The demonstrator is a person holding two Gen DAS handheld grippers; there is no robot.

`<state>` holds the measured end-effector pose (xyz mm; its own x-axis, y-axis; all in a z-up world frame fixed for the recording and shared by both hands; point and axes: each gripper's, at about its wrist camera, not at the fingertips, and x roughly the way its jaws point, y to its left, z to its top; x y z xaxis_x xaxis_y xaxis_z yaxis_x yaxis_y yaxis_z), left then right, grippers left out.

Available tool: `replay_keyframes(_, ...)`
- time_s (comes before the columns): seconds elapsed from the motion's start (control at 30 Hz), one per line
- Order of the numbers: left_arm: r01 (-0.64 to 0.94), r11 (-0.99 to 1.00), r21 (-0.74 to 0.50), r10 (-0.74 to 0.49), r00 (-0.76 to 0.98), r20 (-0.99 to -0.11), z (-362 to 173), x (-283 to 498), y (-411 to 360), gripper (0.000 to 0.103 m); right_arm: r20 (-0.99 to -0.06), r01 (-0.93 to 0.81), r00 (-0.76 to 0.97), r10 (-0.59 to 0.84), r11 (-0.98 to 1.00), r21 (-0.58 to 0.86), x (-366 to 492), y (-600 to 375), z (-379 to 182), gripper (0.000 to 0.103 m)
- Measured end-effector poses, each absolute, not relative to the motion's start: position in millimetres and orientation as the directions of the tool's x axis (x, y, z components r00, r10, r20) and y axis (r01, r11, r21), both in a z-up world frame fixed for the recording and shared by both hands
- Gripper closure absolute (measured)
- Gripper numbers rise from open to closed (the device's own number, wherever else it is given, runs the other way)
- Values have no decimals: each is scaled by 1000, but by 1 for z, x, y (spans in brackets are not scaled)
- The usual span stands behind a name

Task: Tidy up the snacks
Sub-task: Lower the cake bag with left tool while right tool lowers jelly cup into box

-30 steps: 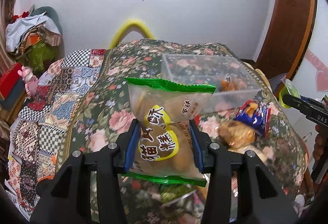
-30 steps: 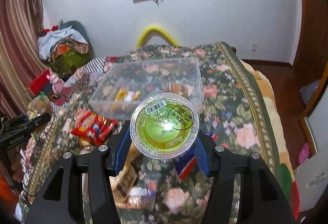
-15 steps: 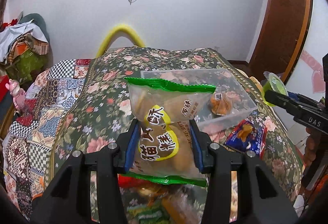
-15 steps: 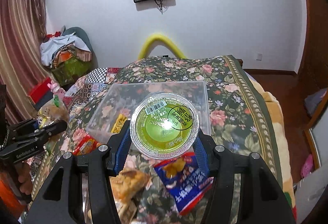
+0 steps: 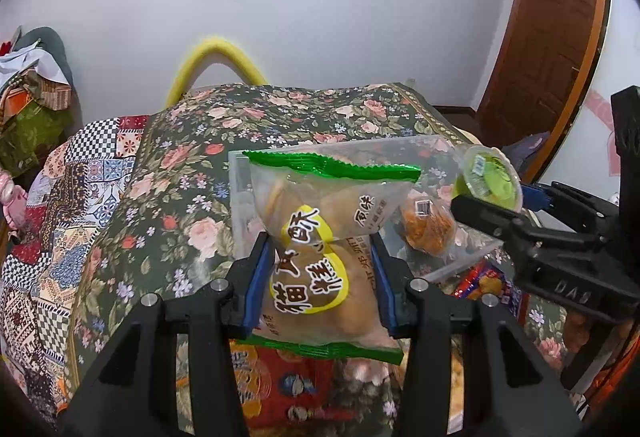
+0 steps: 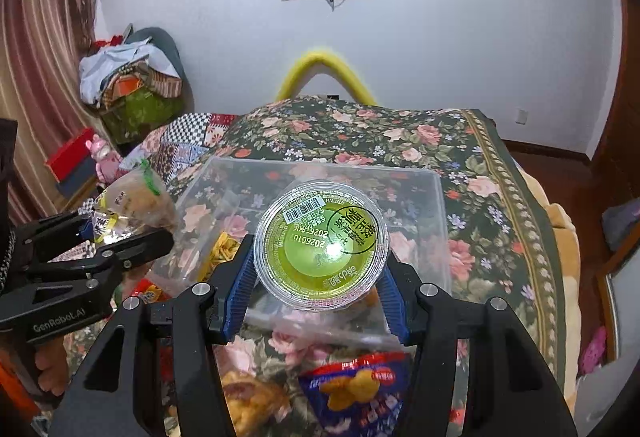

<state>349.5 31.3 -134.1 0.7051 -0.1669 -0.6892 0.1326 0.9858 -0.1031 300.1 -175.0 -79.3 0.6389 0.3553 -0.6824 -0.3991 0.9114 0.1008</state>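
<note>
My left gripper (image 5: 320,269) is shut on a clear pastry bag with green seams (image 5: 320,237) and holds it over the near left part of the clear plastic bin (image 5: 240,197). My right gripper (image 6: 318,269) is shut on a green jelly cup (image 6: 320,245), held above the near edge of the same bin (image 6: 440,221). The right gripper with the cup (image 5: 488,177) shows at the right of the left wrist view. The left gripper with the bag (image 6: 128,205) shows at the left of the right wrist view. A wrapped orange pastry (image 5: 428,225) lies in the bin.
The bin stands on a floral bedspread (image 6: 400,133). In front of it lie a blue snack bag (image 6: 360,389), an orange pastry pack (image 6: 252,401) and a red snack bag (image 5: 280,385). A yellow arch (image 5: 216,57) stands behind the bed.
Both grippers have moved forward and towards each other over the bin, each still holding its snack. The bin now fills more of both views.
</note>
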Motion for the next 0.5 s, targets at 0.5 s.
replay_keyframes(0.5, 152, 983, -101, -177, 662, -728, -158, 380, 20, 57, -765, -433, 551, 333, 898, 79, 324, -161, -115, 51)
